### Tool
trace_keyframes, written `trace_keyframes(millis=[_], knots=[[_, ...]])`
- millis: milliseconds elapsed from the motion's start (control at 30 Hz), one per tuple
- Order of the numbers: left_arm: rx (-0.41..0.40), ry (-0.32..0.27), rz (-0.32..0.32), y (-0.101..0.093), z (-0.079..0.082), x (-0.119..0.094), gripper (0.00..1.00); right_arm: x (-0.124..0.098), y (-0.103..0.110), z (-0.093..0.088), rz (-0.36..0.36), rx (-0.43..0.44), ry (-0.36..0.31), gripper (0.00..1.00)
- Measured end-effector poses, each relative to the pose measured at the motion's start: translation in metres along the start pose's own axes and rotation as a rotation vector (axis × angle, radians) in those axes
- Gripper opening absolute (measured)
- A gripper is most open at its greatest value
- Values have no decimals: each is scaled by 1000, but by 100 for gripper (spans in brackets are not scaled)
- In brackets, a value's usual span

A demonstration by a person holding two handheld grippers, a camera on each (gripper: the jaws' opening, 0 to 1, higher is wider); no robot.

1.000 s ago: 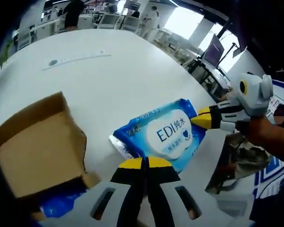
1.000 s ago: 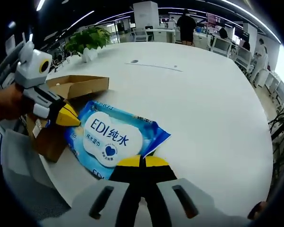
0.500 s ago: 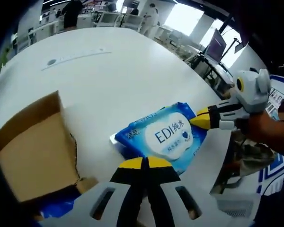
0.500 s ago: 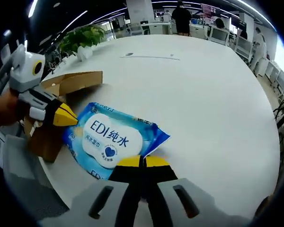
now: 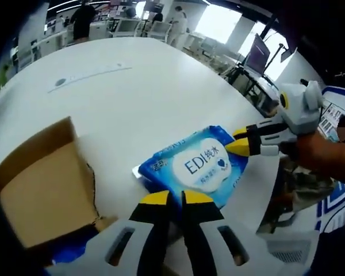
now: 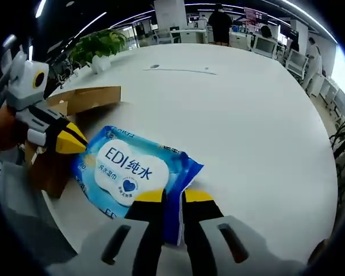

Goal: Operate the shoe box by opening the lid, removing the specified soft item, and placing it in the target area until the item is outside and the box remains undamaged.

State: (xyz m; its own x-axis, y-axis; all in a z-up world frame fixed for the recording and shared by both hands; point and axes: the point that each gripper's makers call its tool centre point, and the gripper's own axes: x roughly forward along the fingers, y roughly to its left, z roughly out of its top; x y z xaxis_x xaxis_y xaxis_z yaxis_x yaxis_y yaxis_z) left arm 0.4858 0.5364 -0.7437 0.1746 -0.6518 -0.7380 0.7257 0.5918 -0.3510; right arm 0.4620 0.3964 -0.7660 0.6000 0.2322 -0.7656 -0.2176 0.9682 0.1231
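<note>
A blue and white pack of wet wipes (image 5: 195, 167) lies flat on the white table (image 5: 132, 98), beside the open brown shoe box (image 5: 40, 184). My left gripper (image 5: 176, 198) stands at the pack's near edge, jaws slightly apart around that edge. My right gripper (image 5: 237, 141) comes in from the right, its yellow tips a little parted at the pack's far corner. In the right gripper view the pack (image 6: 132, 169) has its edge between the slightly parted jaws of my right gripper (image 6: 173, 196). There my left gripper (image 6: 72, 138) sits at the pack's left end, in front of the box (image 6: 83, 100).
A thin pale strip (image 5: 86, 75) lies far out on the table. A potted plant (image 6: 100, 46) stands at the table's far left edge. A person's hand (image 5: 322, 155) holds the right gripper. Desks, chairs and people fill the room behind. The table edge runs close by (image 6: 63, 218).
Both grippers' jaws were shut on the pack's edges and now stand slightly apart. The pack has settled flat on the table. The views have shifted a little.
</note>
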Motion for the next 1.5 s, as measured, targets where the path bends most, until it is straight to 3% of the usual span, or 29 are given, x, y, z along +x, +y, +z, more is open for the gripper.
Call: trace_keyframes(millis=[267,533,1033,1267,1500], knots=[[9,-48,-4,-2,5,-21,12,-14,1,4,-18,7,-27,12],[11,-83,0,-5,4,-45,12,-34,13,15,-32,17,-73,12],[-13,-116,22,4,-19,-88,12,-52,67,23,-15,-7,-106,10],[-18,-125,37,11,-32,-105,13,-52,93,17,5,-14,-100,10],[-35,-131,70,27,-44,-125,13,-48,123,24,38,-30,-108,10]])
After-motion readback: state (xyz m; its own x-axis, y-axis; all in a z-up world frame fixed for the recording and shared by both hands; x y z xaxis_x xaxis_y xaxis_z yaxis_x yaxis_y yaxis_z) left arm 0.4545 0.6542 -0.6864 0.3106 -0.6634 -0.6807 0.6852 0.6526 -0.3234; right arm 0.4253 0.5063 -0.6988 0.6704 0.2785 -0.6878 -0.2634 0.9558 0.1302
